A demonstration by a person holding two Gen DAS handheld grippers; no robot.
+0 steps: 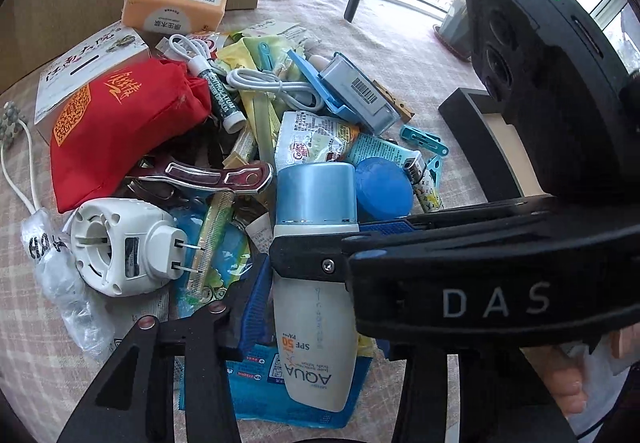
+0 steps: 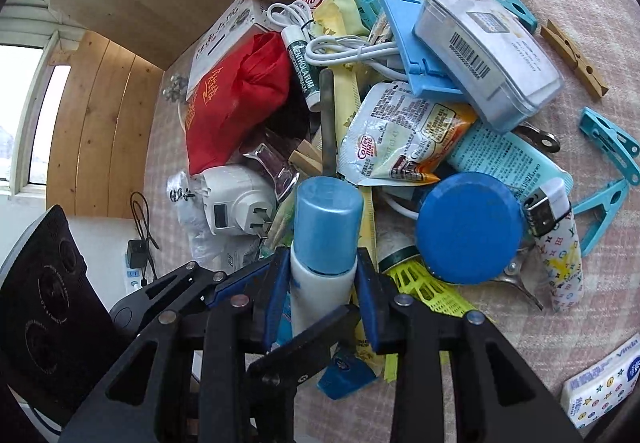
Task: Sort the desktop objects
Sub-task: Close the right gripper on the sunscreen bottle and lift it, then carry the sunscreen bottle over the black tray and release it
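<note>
**Sunscreen bottle gripped over the pile**

The right tongs (image 2: 324, 283) clamp one white sunscreen bottle (image 2: 320, 243) with a blue cap, above the clutter on the bench (image 2: 520, 323). The left tongs (image 1: 256, 307) flank it; I cannot tell their opening. Three teal clothespins (image 2: 608, 143) and one wooden clothespin (image 2: 574, 59) lie right.

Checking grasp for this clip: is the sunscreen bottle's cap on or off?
On. The light-blue cap sits on top of the white sunscreen bottle, which the right gripper clamps just below it, blue pads on both sides.
</note>
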